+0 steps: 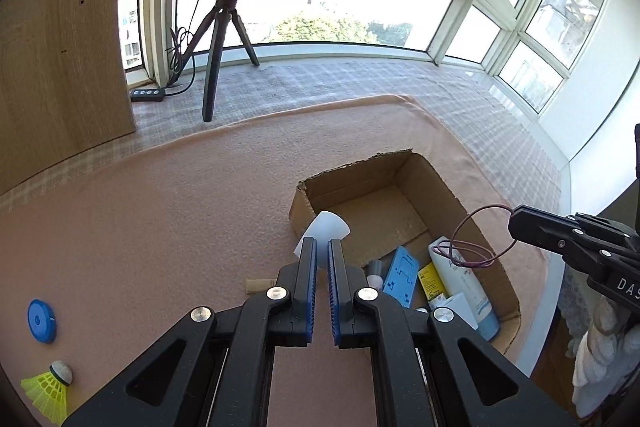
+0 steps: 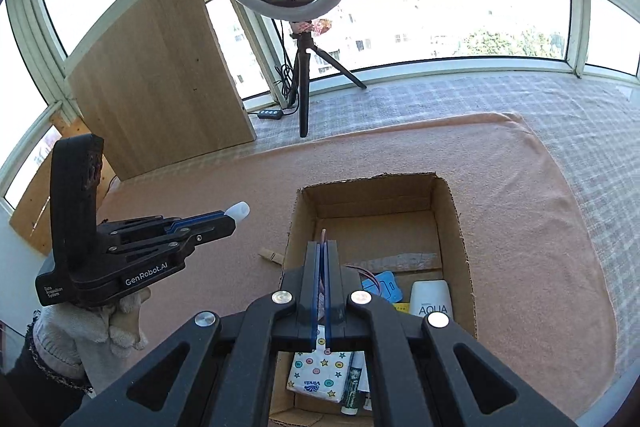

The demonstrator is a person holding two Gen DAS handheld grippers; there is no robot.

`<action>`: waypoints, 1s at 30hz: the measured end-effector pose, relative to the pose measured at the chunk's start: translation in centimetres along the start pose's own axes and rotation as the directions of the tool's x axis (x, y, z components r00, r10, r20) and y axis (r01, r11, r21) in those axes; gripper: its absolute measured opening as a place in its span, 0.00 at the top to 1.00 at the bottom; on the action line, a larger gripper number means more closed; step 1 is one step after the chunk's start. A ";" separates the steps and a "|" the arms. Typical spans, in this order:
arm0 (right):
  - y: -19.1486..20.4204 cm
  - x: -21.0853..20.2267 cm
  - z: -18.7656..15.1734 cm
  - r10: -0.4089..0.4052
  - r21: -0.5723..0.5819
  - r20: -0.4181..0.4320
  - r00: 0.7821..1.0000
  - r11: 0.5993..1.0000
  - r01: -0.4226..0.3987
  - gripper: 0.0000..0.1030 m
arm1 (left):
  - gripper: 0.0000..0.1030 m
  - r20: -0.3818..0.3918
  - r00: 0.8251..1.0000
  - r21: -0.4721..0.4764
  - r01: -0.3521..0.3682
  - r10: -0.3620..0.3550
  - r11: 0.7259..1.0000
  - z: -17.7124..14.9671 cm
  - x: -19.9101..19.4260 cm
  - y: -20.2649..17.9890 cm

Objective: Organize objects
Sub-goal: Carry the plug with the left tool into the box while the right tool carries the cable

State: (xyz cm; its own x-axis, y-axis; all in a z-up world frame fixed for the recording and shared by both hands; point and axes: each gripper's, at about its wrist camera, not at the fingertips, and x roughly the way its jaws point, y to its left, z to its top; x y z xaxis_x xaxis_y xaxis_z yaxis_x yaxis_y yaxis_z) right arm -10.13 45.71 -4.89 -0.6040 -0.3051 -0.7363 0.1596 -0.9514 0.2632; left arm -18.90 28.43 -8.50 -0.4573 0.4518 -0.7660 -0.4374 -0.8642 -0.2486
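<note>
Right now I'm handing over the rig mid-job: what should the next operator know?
Left gripper: shut on a translucent white plastic cap, near the open cardboard box.
Right gripper: shut on a thin purple elastic hair band, over the box.
Already boxed: white AQUA bottle, blue plastic holder, star-printed tissue pack.
Left on the pink blanket: wooden clothespin, blue round disc, yellow shuttlecock.
</note>
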 end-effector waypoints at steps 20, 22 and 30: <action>-3.4 0.3 -0.3 0.021 0.013 -0.019 1.000 1.000 -0.021 0.86 | 0.71 -0.037 0.999 0.029 0.002 0.000 1.000 3.0 5.7 -3.4; -3.4 0.0 -0.3 0.014 0.009 -0.010 1.000 1.000 -0.014 0.35 | 0.43 -0.028 1.000 0.006 -0.003 0.003 1.000 3.1 5.7 -3.2; -3.6 -0.3 -0.4 -0.015 0.008 0.006 1.000 1.000 0.015 0.27 | 0.42 -0.024 1.000 -0.016 -0.021 0.020 1.000 3.0 5.4 -2.4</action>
State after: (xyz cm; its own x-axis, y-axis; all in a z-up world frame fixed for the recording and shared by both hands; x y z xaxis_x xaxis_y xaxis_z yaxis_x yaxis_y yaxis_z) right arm -10.24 49.16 -5.89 -0.6113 -0.2906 -0.7362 0.1443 -0.9555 0.2573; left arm -22.63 33.63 -10.25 -0.4475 0.4287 -0.7848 -0.4152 -0.8769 -0.2422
